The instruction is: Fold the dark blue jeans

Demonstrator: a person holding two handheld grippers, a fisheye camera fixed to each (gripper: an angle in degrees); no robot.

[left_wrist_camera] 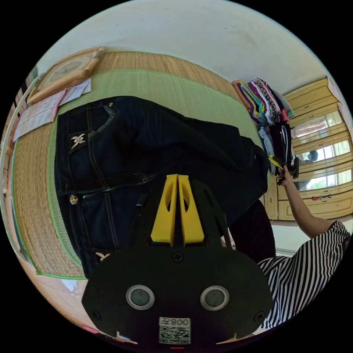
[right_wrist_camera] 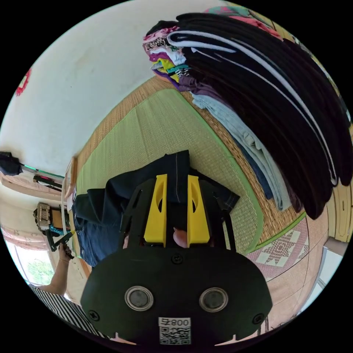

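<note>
Jaws over dark blue jeans [left_wrist_camera: 110, 154]

Dark blue jeans [left_wrist_camera: 110, 154], green-bordered straw mat [left_wrist_camera: 33, 191], yellow fingers [left_wrist_camera: 163, 209], black-and-white striped sleeve [left_wrist_camera: 309, 264].

Pretty plain room, white plaster wall [left_wrist_camera: 206, 40] with a few scuffs. A woven straw mat [left_wrist_camera: 33, 206] covers the surface, with a green mat [right_wrist_camera: 165, 128] laid on top of it. Beyond the mat edge there's patterned tile floor [right_wrist_camera: 281, 250]. A wood-framed clock [left_wrist_camera: 66, 71] lies at one corner next to some papers [left_wrist_camera: 44, 110]. There's a big stack of folded clothes [right_wrist_camera: 264, 84] on the mat, and yellow louvered shutters [left_wrist_camera: 316, 121] letting in bright daylight.
</note>
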